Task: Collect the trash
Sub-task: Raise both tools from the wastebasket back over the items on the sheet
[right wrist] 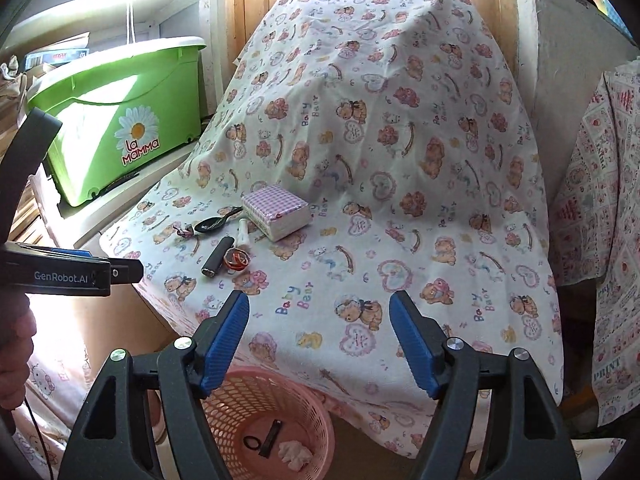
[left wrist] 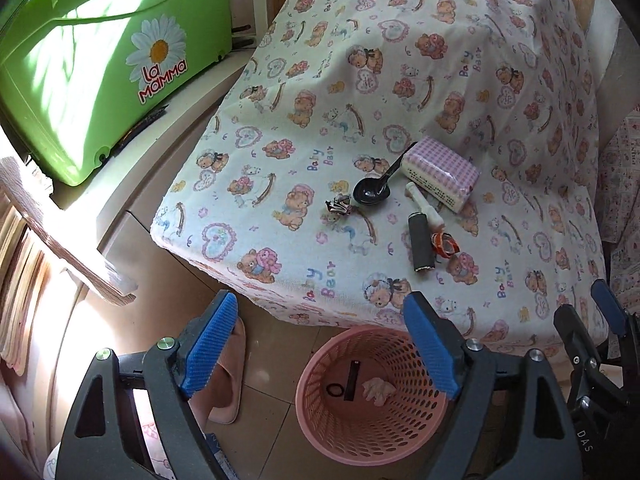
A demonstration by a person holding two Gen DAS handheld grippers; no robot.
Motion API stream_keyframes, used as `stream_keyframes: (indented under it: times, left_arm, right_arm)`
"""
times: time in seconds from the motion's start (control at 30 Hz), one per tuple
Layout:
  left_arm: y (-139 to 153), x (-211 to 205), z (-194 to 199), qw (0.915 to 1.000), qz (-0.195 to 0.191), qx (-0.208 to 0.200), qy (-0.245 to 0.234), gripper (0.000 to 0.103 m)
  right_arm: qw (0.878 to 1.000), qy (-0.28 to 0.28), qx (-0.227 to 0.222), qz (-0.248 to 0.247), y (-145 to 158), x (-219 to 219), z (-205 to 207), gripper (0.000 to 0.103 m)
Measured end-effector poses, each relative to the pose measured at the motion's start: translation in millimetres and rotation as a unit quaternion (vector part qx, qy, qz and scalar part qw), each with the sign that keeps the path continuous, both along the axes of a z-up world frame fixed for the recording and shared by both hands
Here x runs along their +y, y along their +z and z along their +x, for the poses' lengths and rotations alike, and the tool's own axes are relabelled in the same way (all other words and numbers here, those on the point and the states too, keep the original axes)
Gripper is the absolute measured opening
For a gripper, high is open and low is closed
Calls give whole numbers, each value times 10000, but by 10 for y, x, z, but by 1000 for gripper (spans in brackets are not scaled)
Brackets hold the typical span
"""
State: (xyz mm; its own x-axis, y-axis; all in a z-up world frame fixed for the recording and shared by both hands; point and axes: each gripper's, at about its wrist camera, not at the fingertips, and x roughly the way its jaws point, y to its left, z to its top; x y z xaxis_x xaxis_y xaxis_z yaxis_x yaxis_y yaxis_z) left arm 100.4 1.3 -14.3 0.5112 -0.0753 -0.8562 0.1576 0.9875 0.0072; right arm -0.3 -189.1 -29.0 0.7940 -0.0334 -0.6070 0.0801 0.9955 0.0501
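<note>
Between pickups: both tools empty above the bin.

Left wrist view: the left tool (left wrist: 326, 346) gapes wide with nothing in it over the pink basket (left wrist: 320, 432), which holds a crumpled tissue (left wrist: 376, 390); a crumpled wrapper (left wrist: 339, 204) and an orange scrap (left wrist: 445, 244) lie on the surface (left wrist: 320, 80).
Right wrist view: the right tool (right wrist: 318, 340) is likewise spread and empty; next, I judge, reach for the wrapper (right wrist: 185, 232).

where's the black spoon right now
In the left wrist view the black spoon lies on the bear-print cloth, between the crumpled wrapper and the pink checked pack.
</note>
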Motion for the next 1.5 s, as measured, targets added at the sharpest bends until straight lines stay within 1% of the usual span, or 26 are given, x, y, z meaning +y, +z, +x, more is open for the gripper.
stream_keyframes:
  times: [0.03, 0.1, 0.17, 0.27, 0.33, 0.4, 0.43, 0.47, 0.53, 0.6, 0.67, 0.77, 0.8, 0.83, 0.87, 0.9, 0.93, 1.0, 1.1, 1.17, 1.23, 1.37, 1.4, 1.43, 1.47, 1.5]
  left_arm:
    - [56, -8, 35, 9999, 83, -60, 12, 87]
    - [157, -13, 114, 9996, 185, -202, 47, 100]
    - [247, -15, 200, 9994, 9, -347, -89, 101]
    - [318, -31, 289, 9981, -6, -611, -96, 101]
    - [365, -49, 289, 9949, -82, -1001, -116, 101]
    - [419, -37, 238, 9883, -142, -1517, 31, 101]
    - [436, -40, 220, 9853, -156, -1701, -12, 101]
    - [433, -59, 226, 9852, -150, -1697, -203, 101]
    - [370, -94, 284, 9878, -301, -1368, -673, 101]
    - [280, -96, 324, 9900, -383, -1167, -696, 101]
    - [203, -114, 326, 9905, -313, -1127, -724, 101]
    - [149, -104, 305, 9911, -373, -1091, -658, 101]
    - [134, -107, 305, 9918, -397, -1031, -648, 97]
    - [103, -117, 307, 9931, -368, -921, -633, 90]
    - [63, -133, 308, 9942, -321, -812, -634, 70]
    - [26, -146, 300, 9946, -317, -742, -656, 57]
    - [-13, -163, 288, 9948, -349, -660, -693, 52]
    - [-68, -212, 252, 9948, -428, -512, -765, 38]
    - [-82, -309, 160, 9942, -387, -565, -832, 34]
    - [-98, -377, 121, 9944, -266, -578, -840, 31]
    - [-135, -421, 96, 9941, -270, -565, -882, 31]
    - [-224, -475, 120, 9930, -560, -282, -1001, 31]
    - [-250, -490, 126, 9933, -564, -222, -989, 31]
    - [-279, -520, 132, 9940, -470, -166, -979, 31]
    - [-306, -555, 131, 9942, -363, -101, -1012, 29]
    - [-327, -580, 130, 9939, -342, -39, -1050, 27]
  right_arm:
    - [10000, 1, -32, -18, 14, 4, 9, 75]
    - [9999, -14, -94, -57, 31, 11, 32, 75]
    - [9999, -10, -96, -70, 28, 26, 57, 75]
    - [10000, 36, -71, -43, 12, 34, 88, 75]
    - [9999, -71, -52, -142, 5, 34, 99, 75]
    - [9996, -188, -36, -216, -1, 18, 107, 75]
    - [9997, -171, -13, -188, -4, 4, 117, 75]
    - [9998, -120, 18, -138, -7, -7, 129, 75]
    - [9999, -114, 16, -106, -9, -21, 139, 75]
    - [9998, -141, -7, -146, -17, -18, 143, 75]
    - [9998, -125, 14, -157, -33, -9, 156, 75]
    - [9997, -124, 38, -191, -62, 11, 171, 75]
    - [9997, -131, 55, -202, -73, 16, 176, 75]
    - [9997, -130, 74, -196, -85, 18, 181, 75]
    - [9997, -128, 92, -184, -97, 19, 186, 75]
    - [9997, -129, 109, -176, -109, 19, 192, 75]
    - [9997, -128, 126, -173, -118, 22, 200, 75]
    - [9997, -125, 153, -172, -132, 23, 216, 75]
    - [9997, -129, 163, -144, -137, 16, 233, 75]
    - [9997, -140, 161, -135, -138, 13, 237, 75]
    - [9997, -154, 174, -111, -140, -2, 246, 75]
    - [9996, -171, 198, -75, -147, -24, 248, 75]
    - [9996, -174, 198, -76, -147, -29, 249, 75]
    - [9996, -178, 196, -77, -146, -35, 245, 75]
    - [9996, -183, 197, -79, -145, -40, 243, 75]
    - [9996, -186, 198, -81, -145, -42, 243, 75]
